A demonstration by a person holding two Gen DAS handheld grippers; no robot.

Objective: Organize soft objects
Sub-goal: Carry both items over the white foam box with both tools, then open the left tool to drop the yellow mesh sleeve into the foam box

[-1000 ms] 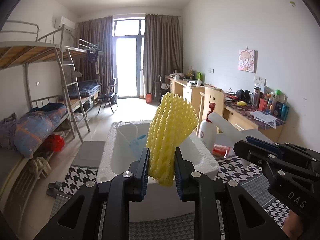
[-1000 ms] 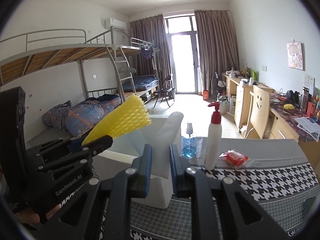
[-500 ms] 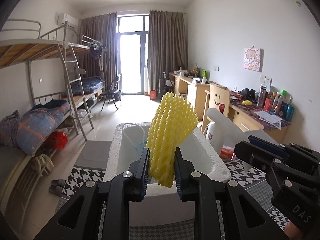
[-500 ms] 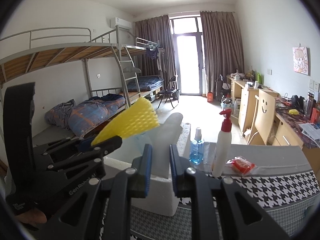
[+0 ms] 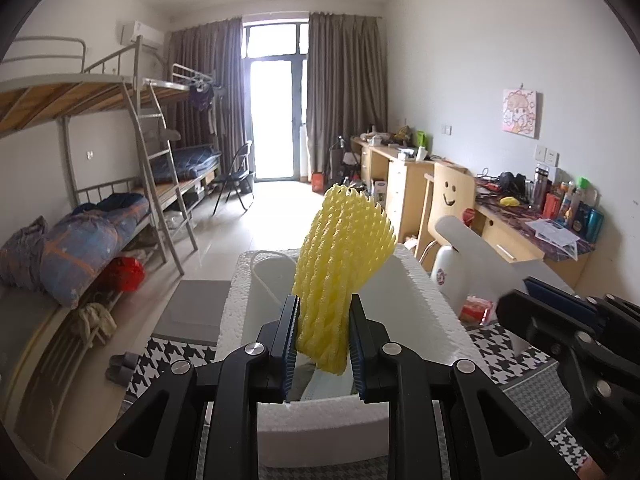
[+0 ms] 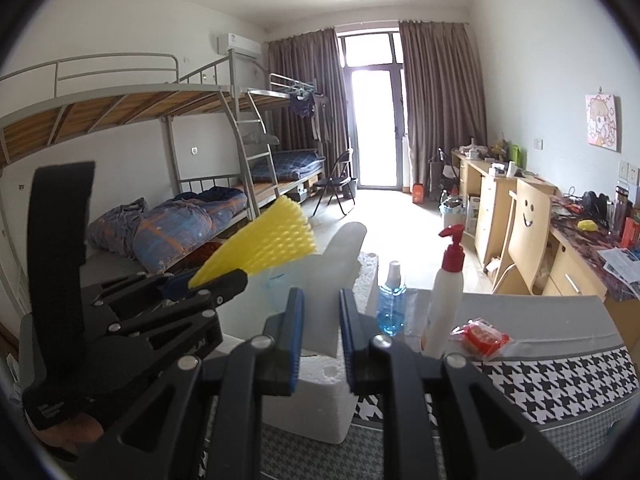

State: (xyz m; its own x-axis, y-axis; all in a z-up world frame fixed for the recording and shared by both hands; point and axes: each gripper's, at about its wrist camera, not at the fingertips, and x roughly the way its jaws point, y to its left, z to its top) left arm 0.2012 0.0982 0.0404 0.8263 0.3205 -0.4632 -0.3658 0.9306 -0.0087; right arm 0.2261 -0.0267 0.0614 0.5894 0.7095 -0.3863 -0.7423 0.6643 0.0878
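The left hand-held gripper [image 5: 322, 338] is closed on a yellow foam net [image 5: 342, 276], pinching its lower part while the rest fans out upright above the jaws; the net hangs over the near end of the open foam box [image 5: 424, 304], just ahead of and below the fingertips. The right hand-held gripper [image 6: 320, 332] is closed on a white foam sheet [image 6: 334, 280], which stands up between its pads and leans toward the left gripper, over the box's near corner. The step in hand looks like dropping both soft pieces into the box. To do it well, the left gripper should probably dip forward and down until the net's lower tip is inside the walls before the jaws part, since the net is light and springy and could bounce off the rim. The right gripper would do best to wait beside it or enter further along, so the two tools do not collide over the narrow opening; a mask [image 5: 324, 384] and a thin tube [image 5: 266, 276] already lie inside, so the net should go into free space ahead of them. The bottles [image 6: 444, 296] and the red packet [image 6: 482, 334] on the tabletop, to the right of the right gripper, are best left alone. Compared with a second ago, the left gripper has moved forward and over the box: the near wall now sits right beneath its fingers and the interior shows below the net, where before the whole box stood ahead of it. Both grips look unchanged.
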